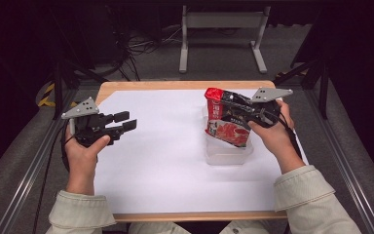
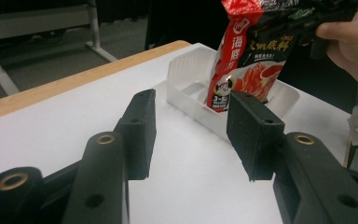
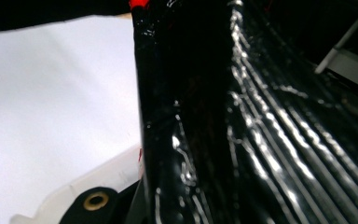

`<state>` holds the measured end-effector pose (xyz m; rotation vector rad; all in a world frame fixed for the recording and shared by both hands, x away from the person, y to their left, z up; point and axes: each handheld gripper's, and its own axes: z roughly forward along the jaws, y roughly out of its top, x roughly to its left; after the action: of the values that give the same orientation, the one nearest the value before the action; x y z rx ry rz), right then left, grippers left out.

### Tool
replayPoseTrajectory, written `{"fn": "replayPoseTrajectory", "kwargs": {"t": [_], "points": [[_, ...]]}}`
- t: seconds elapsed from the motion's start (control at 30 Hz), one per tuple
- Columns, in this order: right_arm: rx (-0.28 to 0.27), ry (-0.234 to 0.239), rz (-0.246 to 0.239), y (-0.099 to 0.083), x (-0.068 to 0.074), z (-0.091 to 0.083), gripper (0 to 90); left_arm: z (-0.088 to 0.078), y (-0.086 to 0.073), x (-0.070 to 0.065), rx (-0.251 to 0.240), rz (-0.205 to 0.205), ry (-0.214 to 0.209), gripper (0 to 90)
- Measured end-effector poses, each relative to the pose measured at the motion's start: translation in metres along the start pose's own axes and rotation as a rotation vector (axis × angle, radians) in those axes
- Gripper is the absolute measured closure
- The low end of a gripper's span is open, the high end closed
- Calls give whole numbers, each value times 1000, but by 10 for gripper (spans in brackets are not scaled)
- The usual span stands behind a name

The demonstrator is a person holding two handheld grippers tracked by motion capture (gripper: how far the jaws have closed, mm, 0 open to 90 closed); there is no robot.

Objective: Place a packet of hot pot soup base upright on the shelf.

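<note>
A red and black foil packet (image 1: 226, 122) hangs upright with its lower end inside a clear plastic tub (image 1: 224, 155) at the table's right. My right gripper (image 1: 233, 106) is shut on the packet's upper part, held from the right side. In the left gripper view the packet (image 2: 254, 51) and tub (image 2: 186, 74) stand beyond the jaws. The packet's glossy black back (image 3: 261, 121) sits close before the right gripper view, with the tub's rim (image 3: 98, 177) below. My left gripper (image 1: 126, 122) is open over the white sheet at the left, holding nothing.
A white sheet (image 1: 165, 161) covers the wooden table (image 1: 175, 85). A grey metal stand (image 1: 221, 34) and cables lie on the floor beyond the far edge. Metal rails run along both sides of the table.
</note>
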<state>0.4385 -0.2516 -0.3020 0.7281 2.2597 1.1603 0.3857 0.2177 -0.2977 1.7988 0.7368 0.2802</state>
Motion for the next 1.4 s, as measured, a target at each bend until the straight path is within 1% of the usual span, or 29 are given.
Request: {"fn": "replayPoseTrajectory", "kwargs": {"t": [0.1, 0.17, 0.33, 0.37, 0.53, 0.57, 0.63, 0.73, 0.9, 1.13, 1.23, 1.3, 1.33, 1.37, 1.4], "points": [[5, 6, 6, -4, 0, 3, 828, 0, 0, 0, 0, -1, 0, 536], [16, 6, 10, -10, 2, 9, 827, 0, 0, 0, -2, 1, 2, 536], [17, 9, 19, -17, 3, 13, 825, 0, 0, 0, -2, 1, 2, 535], [13, 10, 25, -19, 2, 14, 823, 0, 0, 0, -3, -3, 2, 533], [4, 11, 20, -22, 2, 13, 817, 0, -1, 1, -4, -4, -2, 531], [-1, 19, 23, -26, -1, 13, 807, 0, -1, 1, -5, -4, -2, 530], [-3, 27, 35, -29, -4, 13, 803, 0, -1, 0, -5, -7, -1, 529], [-21, 40, 57, -35, -8, 12, 802, 0, -1, 0, 0, -5, -3, 527], [-23, 39, 50, -36, -7, 12, 802, 1, -1, 0, 2, -3, -2, 525], [-48, 55, 85, -45, -11, 10, 799, -1, -3, 1, 4, -6, 1, 524], [-48, 58, 77, -44, -11, 10, 791, -2, -5, 1, 8, -9, 4, 523], [-48, 57, 64, -43, -9, 10, 765, -2, -6, 0, 12, -13, 7, 522], [-55, 59, 66, -42, -9, 10, 724, -2, -7, 0, 17, -6, 9, 519], [-75, 68, 78, -42, -8, 9, 656, -2, -8, -1, 17, -2, 11, 512], [-98, 73, 87, -42, -9, 9, 610, -2, -9, -1, 24, 4, 15, 503]]}}
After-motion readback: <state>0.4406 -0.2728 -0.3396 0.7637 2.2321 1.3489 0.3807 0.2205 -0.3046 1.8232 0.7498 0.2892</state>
